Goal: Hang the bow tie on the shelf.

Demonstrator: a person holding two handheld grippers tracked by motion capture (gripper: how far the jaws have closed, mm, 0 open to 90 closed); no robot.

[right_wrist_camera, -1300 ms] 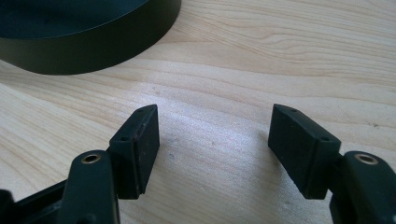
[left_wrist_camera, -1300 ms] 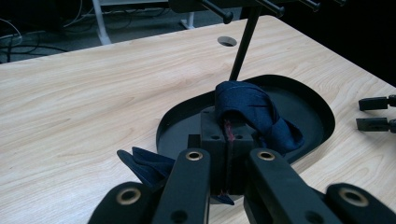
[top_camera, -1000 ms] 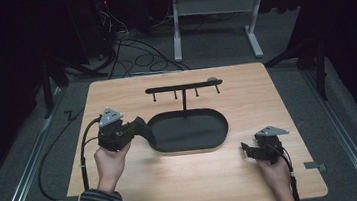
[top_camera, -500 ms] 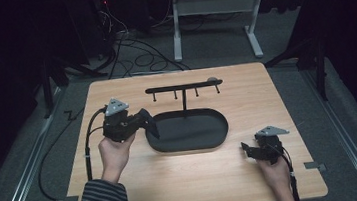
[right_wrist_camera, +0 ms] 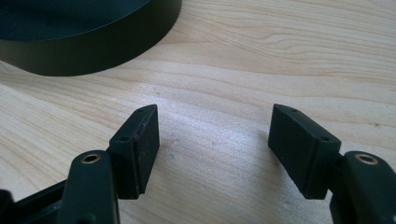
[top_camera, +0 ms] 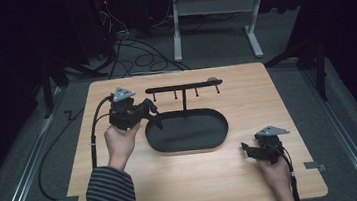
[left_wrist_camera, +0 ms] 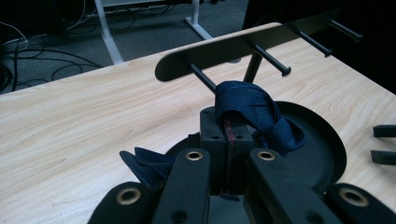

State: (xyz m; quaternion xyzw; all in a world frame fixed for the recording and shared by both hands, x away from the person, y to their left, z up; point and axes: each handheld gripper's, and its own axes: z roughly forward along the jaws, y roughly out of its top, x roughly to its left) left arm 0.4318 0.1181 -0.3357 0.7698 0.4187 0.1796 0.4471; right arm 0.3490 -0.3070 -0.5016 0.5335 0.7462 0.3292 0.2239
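Observation:
My left gripper (top_camera: 152, 116) hovers over the left end of the black oval tray (top_camera: 191, 142), shut on a dark blue strip of cloth (left_wrist_camera: 246, 108). The cloth bunches over the closed pads and a loose end hangs at the lower left (left_wrist_camera: 147, 163). Just ahead stands a black rack (top_camera: 183, 86) with several pegs; its leftmost peg (left_wrist_camera: 201, 77) is right behind the cloth. My right gripper (top_camera: 248, 149) rests low on the table at the front right, open, with bare wood between its pads (right_wrist_camera: 140, 147). Its tips (left_wrist_camera: 384, 143) also show at the right edge of the left gripper view.
The rack's post rises from the tray (left_wrist_camera: 322, 140), which sits mid-table on the light wooden table (top_camera: 266, 96). Beyond the far edge are a white desk frame (top_camera: 214, 6) and cables on dark floor (top_camera: 136, 49).
My left gripper has risen and moved away from the person toward the rack's left end, the cloth still in it. The right gripper has stayed put.

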